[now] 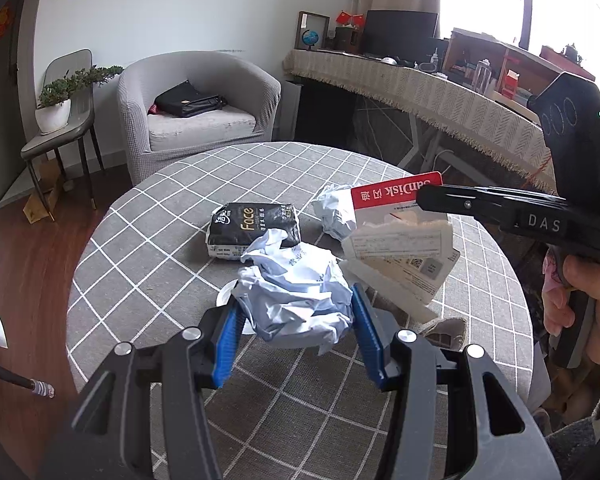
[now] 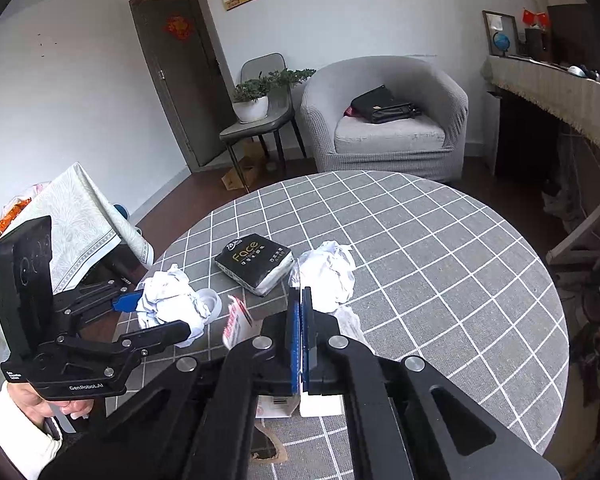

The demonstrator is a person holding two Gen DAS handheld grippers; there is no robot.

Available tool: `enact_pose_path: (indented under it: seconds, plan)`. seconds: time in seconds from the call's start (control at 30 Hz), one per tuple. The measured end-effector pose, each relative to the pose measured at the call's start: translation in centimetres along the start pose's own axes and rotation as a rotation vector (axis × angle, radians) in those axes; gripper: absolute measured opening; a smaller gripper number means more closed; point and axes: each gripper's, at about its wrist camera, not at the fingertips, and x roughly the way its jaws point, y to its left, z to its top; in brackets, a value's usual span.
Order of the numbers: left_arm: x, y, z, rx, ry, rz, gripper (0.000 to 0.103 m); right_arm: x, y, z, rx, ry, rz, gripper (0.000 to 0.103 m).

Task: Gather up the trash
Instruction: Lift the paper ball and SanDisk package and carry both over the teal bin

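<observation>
Each camera sits on a gripper, close above the round table (image 1: pixel 148 216), looking forward and down. Both face the gray armchair (image 1: pixel 204 92) and white wall. Both see the black tissue pack (image 2: pixel 256 264) mid-frame.

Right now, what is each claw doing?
Left claw: closed on the crumpled pale-blue paper ball.
Right claw: shut on the red-and-white card package.
</observation>
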Motion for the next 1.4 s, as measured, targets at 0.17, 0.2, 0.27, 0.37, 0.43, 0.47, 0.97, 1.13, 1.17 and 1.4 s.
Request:
enact_pose_path:
  seconds: [0.17, 0.2, 0.27, 0.37, 0.43, 0.47, 0.97, 1.13, 1.17, 1.4]
  plan:
    - [-0.6, -0.6, -0.2, 0.014, -0.004, -0.016, 0.054, -1.1, 0.6, 0.7, 0.001, -0.039, 0.004, 0.0]
    - [-0.7, -0.6, -0.2, 0.013, -0.004, -0.018, 0.054, -1.4, 0.7, 0.8, 0.001, -0.047, 0.006, 0.0]
    - [-0.9, -0.6, -0.3, 0.002, -0.005, -0.04, 0.054, -2.0, 0.8, 1.1, 0.007, -0.069, 0.002, 0.001]
    - [-1.4, -0.8, -0.4, 0.007, -0.011, -0.05, 0.054, -2.2, 1.3, 1.1, -0.005, -0.072, -0.019, 0.001]
    - [-1.6, -0.8, -0.5, 0.013, -0.009, -0.045, 0.054, -2.3, 1.4, 1.1, 0.009, -0.079, -0.011, 0.0]
    - [-1.8, -0.8, -0.6, 0.014, -0.007, -0.042, 0.054, -2.4, 1.5, 1.1, 0.01, -0.085, -0.012, 0.0]
    - [-5.4, 1.6, -3.4, -0.003, 0.011, -0.006, 0.054, -4.7, 5.2, 0.2, 0.016, -0.161, 0.015, 0.001]
    - [-7.2, 2.4, -4.4, -0.009, 0.002, 0.012, 0.054, -4.6, 7.0, -0.6, 0.004, -0.154, 0.023, 0.001]
    - [-7.5, 2.5, -4.6, -0.008, 0.002, 0.018, 0.054, -4.5, 7.5, -0.7, 0.001, -0.153, 0.026, 0.001]
    - [-9.4, 4.7, -6.3, -0.039, 0.008, 0.055, 0.054, -3.5, 10.6, -1.8, -0.025, -0.128, 0.064, 0.001]
